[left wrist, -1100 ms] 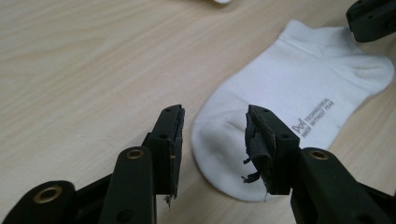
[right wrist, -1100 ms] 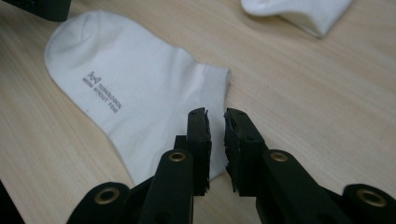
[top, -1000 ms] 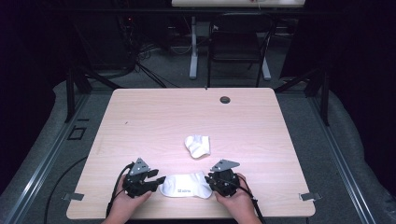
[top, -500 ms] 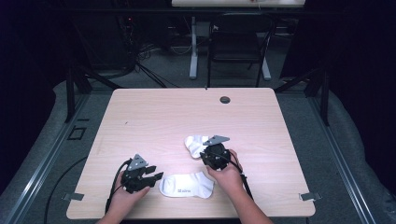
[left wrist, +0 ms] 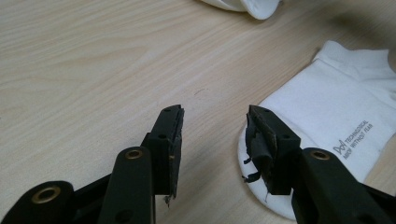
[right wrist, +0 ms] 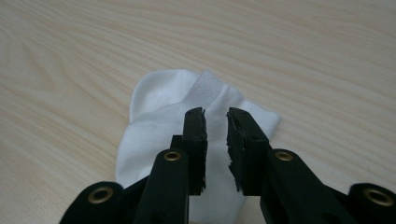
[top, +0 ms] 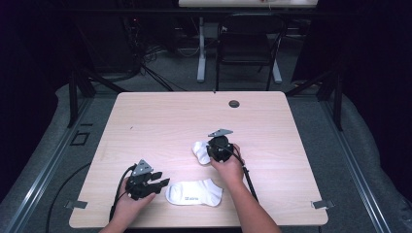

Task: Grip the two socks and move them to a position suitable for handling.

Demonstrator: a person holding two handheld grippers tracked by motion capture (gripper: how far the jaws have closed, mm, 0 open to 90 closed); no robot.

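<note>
A flat white sock (top: pixel 194 192) with small grey print lies near the table's front edge. Just left of its toe sits my left gripper (top: pixel 162 184), open and holding nothing. In the left gripper view, that gripper (left wrist: pixel 215 133) has its right jaw over the toe edge of the flat sock (left wrist: pixel 336 107). A second, crumpled white sock (top: pixel 199 148) lies mid-table. My right gripper (top: pixel 211 151) hovers over it. In the right gripper view the jaws of my right gripper (right wrist: pixel 215 119) stand narrowly apart above the crumpled sock (right wrist: pixel 159 112), with no cloth between them.
The pale wooden table (top: pixel 160 121) has a dark round grommet (top: pixel 234 103) at its far edge. Behind the table stand a chair (top: pixel 248 43) and cables on the floor. The crumpled sock's edge (left wrist: pixel 247 5) shows at the top of the left gripper view.
My right gripper has left the flat sock's right end and moved away from me to the crumpled sock. The left gripper has stayed by the flat sock's left end.
</note>
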